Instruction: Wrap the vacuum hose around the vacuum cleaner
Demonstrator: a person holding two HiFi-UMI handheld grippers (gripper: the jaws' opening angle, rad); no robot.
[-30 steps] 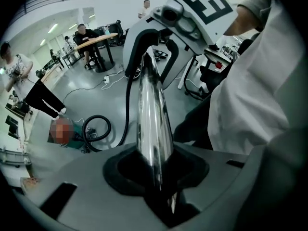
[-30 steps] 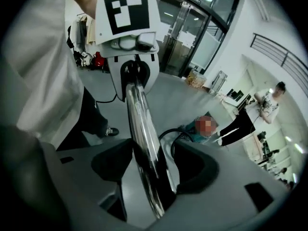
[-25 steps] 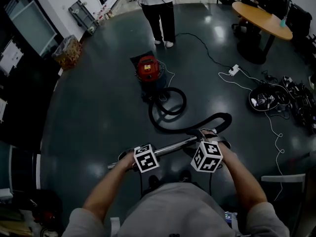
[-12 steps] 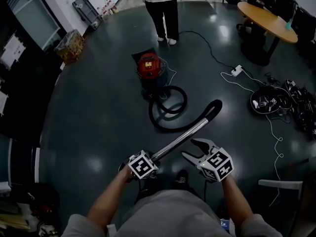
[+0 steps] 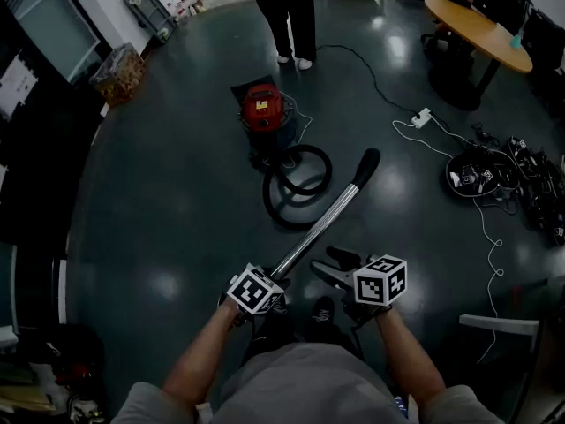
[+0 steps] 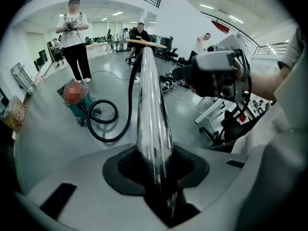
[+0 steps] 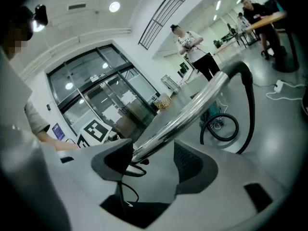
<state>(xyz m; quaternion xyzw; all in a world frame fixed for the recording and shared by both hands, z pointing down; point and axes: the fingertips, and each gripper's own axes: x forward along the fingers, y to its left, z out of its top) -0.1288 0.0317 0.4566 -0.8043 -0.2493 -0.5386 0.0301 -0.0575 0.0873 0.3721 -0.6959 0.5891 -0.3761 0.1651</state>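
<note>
A red-topped vacuum cleaner (image 5: 265, 113) stands on the dark floor, its black hose (image 5: 296, 184) lying in loops just in front of it. The hose runs up to a shiny metal wand (image 5: 322, 223) that slants from my hands toward the vacuum. My left gripper (image 5: 269, 285) is shut on the wand's near end; in the left gripper view the wand (image 6: 153, 119) rises straight out from between the pads. My right gripper (image 5: 324, 264) is open just right of the wand. In the right gripper view the wand (image 7: 192, 109) crosses beyond the spread fingers (image 7: 192, 170), touching neither pad.
A person (image 5: 287, 16) stands behind the vacuum. A white power strip (image 5: 419, 117) and its cables trail to a heap of gear (image 5: 481, 175) at the right. A round wooden table (image 5: 477, 29) is at the far right, a basket (image 5: 115, 73) at the left wall.
The wand has swung from lying across my front to pointing away toward the vacuum. The right gripper, earlier up at the wand's bent end, has dropped back beside it near my body.
</note>
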